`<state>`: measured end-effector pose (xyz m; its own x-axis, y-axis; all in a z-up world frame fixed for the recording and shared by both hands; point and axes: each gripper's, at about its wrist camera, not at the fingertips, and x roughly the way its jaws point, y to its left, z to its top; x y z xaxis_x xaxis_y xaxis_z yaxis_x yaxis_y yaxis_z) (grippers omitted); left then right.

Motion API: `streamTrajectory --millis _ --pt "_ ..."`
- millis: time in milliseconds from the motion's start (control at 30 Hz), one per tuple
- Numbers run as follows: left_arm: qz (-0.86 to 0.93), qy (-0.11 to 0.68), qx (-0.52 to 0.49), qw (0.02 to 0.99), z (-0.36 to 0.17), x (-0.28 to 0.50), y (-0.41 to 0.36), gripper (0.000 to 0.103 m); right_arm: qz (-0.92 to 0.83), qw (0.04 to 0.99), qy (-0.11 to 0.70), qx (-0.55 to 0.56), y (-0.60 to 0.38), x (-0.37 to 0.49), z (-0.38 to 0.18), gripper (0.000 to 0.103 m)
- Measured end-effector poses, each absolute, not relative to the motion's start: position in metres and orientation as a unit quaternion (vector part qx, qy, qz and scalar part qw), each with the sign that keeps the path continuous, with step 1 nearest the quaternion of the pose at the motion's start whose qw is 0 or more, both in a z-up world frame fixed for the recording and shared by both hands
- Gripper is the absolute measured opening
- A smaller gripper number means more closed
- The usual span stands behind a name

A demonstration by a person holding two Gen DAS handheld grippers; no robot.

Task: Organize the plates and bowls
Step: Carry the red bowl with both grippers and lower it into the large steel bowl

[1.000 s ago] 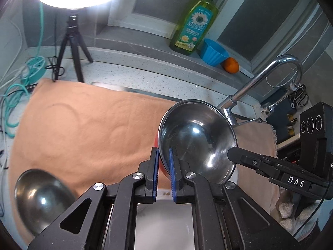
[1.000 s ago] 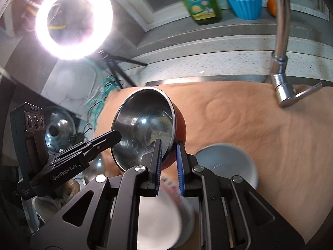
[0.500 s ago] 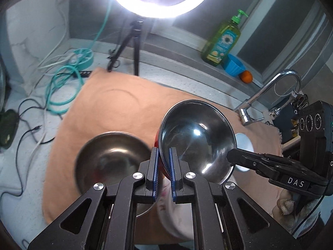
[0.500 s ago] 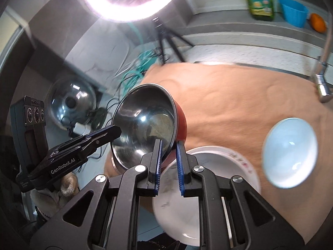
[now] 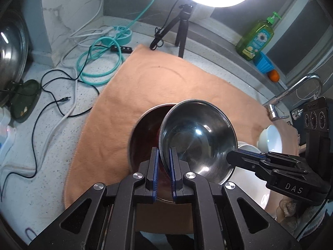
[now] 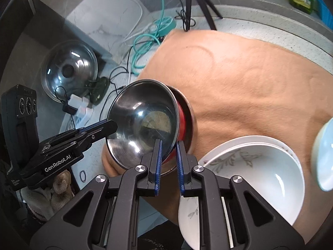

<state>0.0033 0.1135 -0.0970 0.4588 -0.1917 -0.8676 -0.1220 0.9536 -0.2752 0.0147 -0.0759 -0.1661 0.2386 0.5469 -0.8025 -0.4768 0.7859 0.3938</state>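
Observation:
A steel bowl with a red outside (image 5: 197, 137) (image 6: 143, 123) hangs tilted over the orange cloth (image 5: 145, 87), held from two sides. My left gripper (image 5: 163, 160) (image 6: 108, 127) is shut on its near rim. From the opposite side, my right gripper (image 6: 168, 145) (image 5: 239, 156) is shut on the rim. Directly beneath it a second steel bowl (image 5: 143, 129) (image 6: 190, 120) rests on the cloth, mostly hidden by the held one. A stack of white patterned plates (image 6: 249, 166) (image 5: 251, 177) lies to the right, with a pale blue bowl (image 6: 324, 156) (image 5: 270, 139) beyond it.
A ring light on a black tripod (image 5: 183, 27) stands at the cloth's far edge. Teal and black cables (image 5: 97, 62) sprawl over the counter to the left. A steel pot lid (image 6: 68, 70) leans at the far left. A green soap bottle (image 5: 258, 39), blue cup, orange and faucet (image 5: 291, 91) line the back right.
Both grippers have carried the red-sided bowl leftwards across the cloth and slightly down. The second steel bowl now lies right under it; the plates and pale bowl have slid off to the right.

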Motion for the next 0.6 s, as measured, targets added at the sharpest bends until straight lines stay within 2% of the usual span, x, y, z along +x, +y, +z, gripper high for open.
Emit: streamTrajectory --millis 600 --pt "-0.01 0.558 -0.131 0.819 -0.126 0.014 0.119 0.008 0.303 0.775 0.555 -0.018 -0.048 0.027 -0.192 0.013"
